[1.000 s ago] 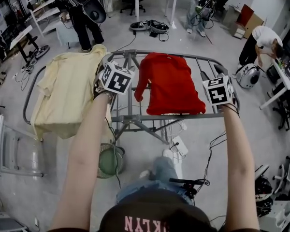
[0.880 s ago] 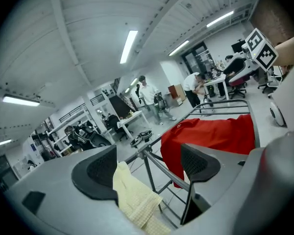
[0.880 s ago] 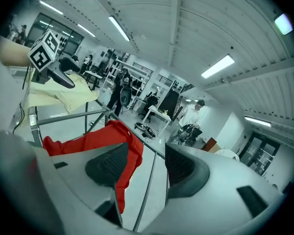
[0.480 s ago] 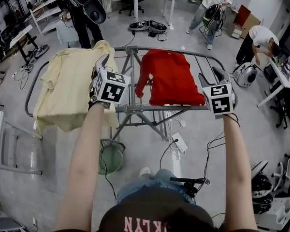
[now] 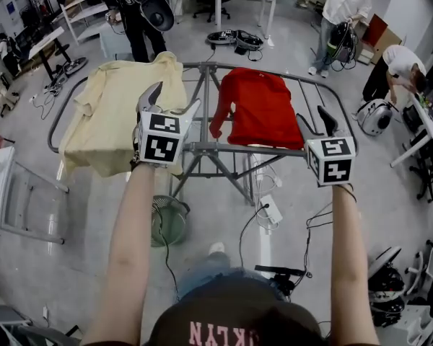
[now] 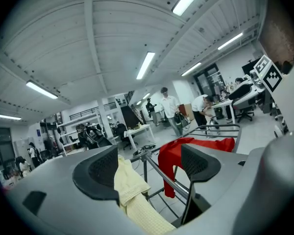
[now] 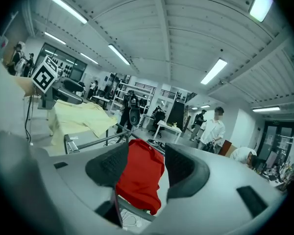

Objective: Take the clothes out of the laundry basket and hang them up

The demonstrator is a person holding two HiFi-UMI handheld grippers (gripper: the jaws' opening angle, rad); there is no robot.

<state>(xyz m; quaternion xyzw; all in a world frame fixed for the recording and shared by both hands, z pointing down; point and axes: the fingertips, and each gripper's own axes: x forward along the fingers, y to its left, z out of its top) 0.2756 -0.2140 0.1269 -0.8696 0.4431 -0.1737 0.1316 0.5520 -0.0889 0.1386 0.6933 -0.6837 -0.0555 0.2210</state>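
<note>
As you've backed off the drying rack (image 5: 238, 148), left gripper (image 5: 175, 101) and right gripper (image 5: 319, 125) sit jaws apart, empty. Red shirt (image 5: 263, 110) and yellow shirt (image 5: 115, 114) look hung.

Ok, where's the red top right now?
In the head view the red top lies draped over the right half of the drying rack, just right of the yellow shirt on the left half.

**You pull both grippers back off the rack**
Your left gripper (image 5: 173, 101) and right gripper (image 5: 323, 121) now sit nearer you, with their marker cubes at the drying rack's (image 5: 224, 148) near rail instead of over its bars. At the back, the person in white (image 5: 344, 2) walks rightward.
</note>
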